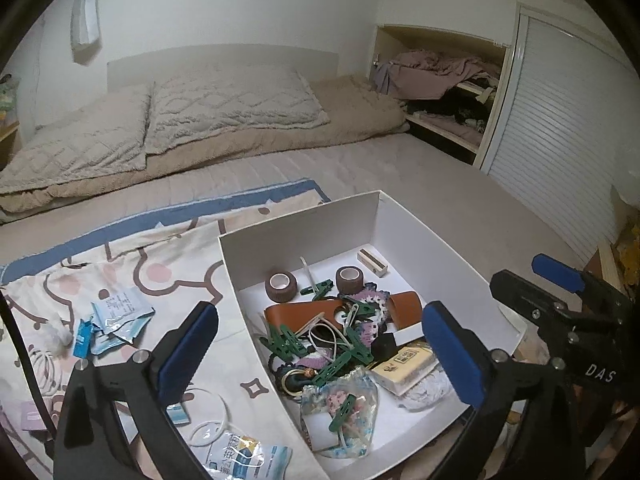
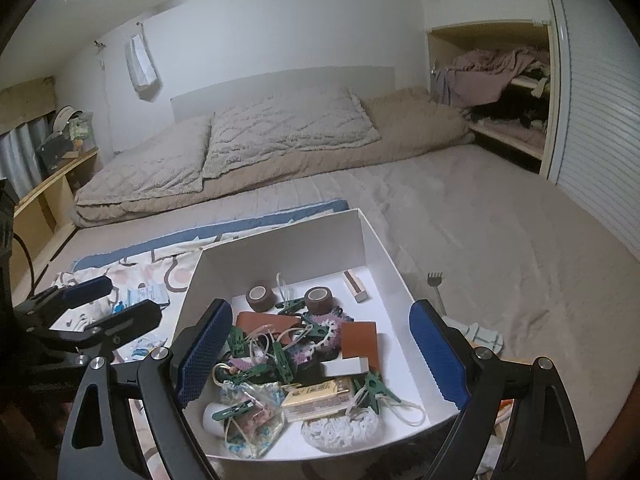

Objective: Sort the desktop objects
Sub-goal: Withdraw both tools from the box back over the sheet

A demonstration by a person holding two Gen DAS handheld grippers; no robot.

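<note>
Your box already holds most items (clips, tape rolls, pouch). Packets remain on the mat at its 9 o'clock. Left gripper and right gripper gape wide, empty.

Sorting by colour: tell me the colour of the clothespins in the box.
Dark green clothespins; clearest in the right wrist view.

Two quilted pillows on the bed, louvered door beside.

White letters "DAS" stand on the black body of the right gripper; other print is unreadable
</note>
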